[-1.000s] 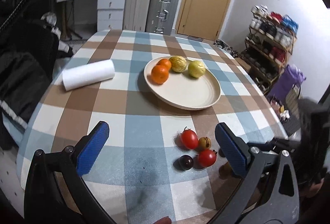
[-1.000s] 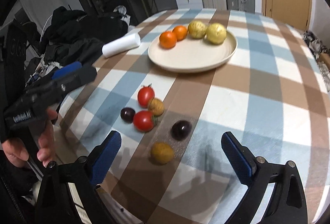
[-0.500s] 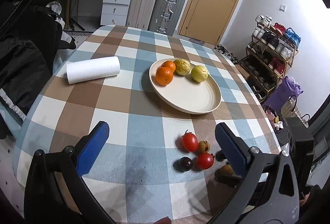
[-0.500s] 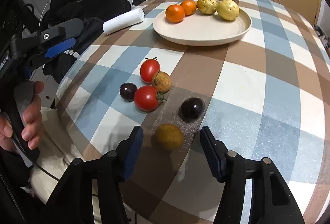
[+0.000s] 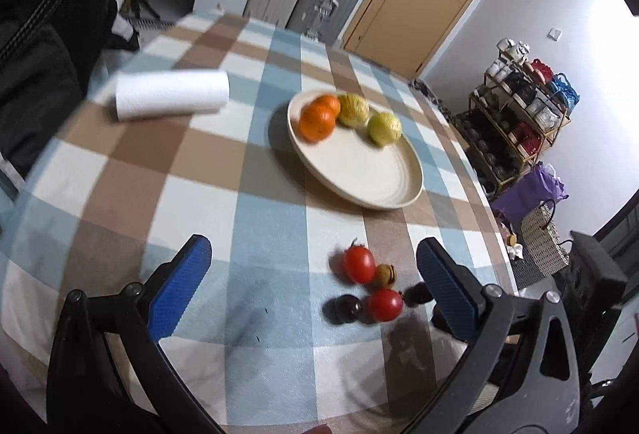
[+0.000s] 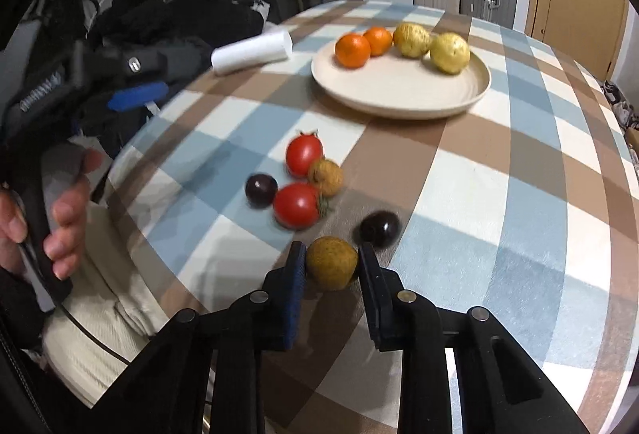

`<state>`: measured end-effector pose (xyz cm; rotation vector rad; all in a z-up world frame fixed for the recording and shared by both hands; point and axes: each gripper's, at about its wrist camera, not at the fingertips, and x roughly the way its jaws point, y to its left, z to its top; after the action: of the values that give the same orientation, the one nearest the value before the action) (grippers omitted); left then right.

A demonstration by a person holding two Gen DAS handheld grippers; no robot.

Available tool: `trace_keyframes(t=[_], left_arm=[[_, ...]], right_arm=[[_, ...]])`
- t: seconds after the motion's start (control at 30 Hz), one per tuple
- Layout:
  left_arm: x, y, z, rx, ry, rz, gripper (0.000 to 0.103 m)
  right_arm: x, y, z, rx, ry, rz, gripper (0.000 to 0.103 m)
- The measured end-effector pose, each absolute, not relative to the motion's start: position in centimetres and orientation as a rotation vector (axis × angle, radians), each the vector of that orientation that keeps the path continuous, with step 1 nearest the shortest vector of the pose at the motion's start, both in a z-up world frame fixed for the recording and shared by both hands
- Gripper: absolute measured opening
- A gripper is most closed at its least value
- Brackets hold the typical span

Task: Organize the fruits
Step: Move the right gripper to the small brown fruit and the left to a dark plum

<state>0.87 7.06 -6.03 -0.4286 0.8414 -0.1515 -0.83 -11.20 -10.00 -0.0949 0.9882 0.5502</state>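
Observation:
My right gripper (image 6: 331, 260) is shut on a brown round fruit (image 6: 331, 263) at the near edge of the checked table. Just beyond lie a dark plum (image 6: 380, 227), two red tomatoes (image 6: 296, 205), a second brown fruit (image 6: 326, 176) and another dark plum (image 6: 260, 189). A cream plate (image 6: 399, 90) farther back holds two oranges (image 6: 352, 50) and two yellow fruits (image 6: 449, 52). My left gripper (image 5: 311, 278) is open and empty above the table's near side, with the small fruits (image 5: 359, 264) between its fingers and the plate (image 5: 359, 170) beyond.
A white paper towel roll (image 5: 171, 94) lies at the table's far left, also in the right wrist view (image 6: 251, 52). Dark clothes (image 6: 167, 14) are piled beside the table. Suitcases, drawers and a door stand behind; a shoe rack (image 5: 519, 106) is on the right.
My right gripper has moved down and closed its fingers onto the brown fruit. My left gripper has shifted a little, still open.

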Motion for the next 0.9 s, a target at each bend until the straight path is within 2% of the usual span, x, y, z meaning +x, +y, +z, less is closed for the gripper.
trace_keyframes(t=[0.3,0.5,0.7,0.77,0.9], left_arm=[[2.4,5.2,-9.7,-0.436,0.985,-0.208,0.101],[2.7,3.9,-10.6,-0.397,1.008,-0.218,0.092],[2.8,3.2,-11.1,-0.371,1.035,-0.243,0.074],[2.9,3.0,-11.1,-0.367,1.042,-0.260,0.058],[2.9,2.7,-11.3,-0.376,1.063,-0.303,0.046]], right_arm=[[-0.4,-12.9,-8.6,-0.027,0.945,0.505,0.027],[-0.7,-13.6,-7.3,0.005,0.896,0.497,0.027],[-0.8,-14.2,-6.9,0.030,0.887,0.496,0.027],[-0.7,-14.4,-6.9,0.037,0.888,0.492,0.027],[-0.6,-14.6,-6.7,0.046,0.883,0.491,0.027]])
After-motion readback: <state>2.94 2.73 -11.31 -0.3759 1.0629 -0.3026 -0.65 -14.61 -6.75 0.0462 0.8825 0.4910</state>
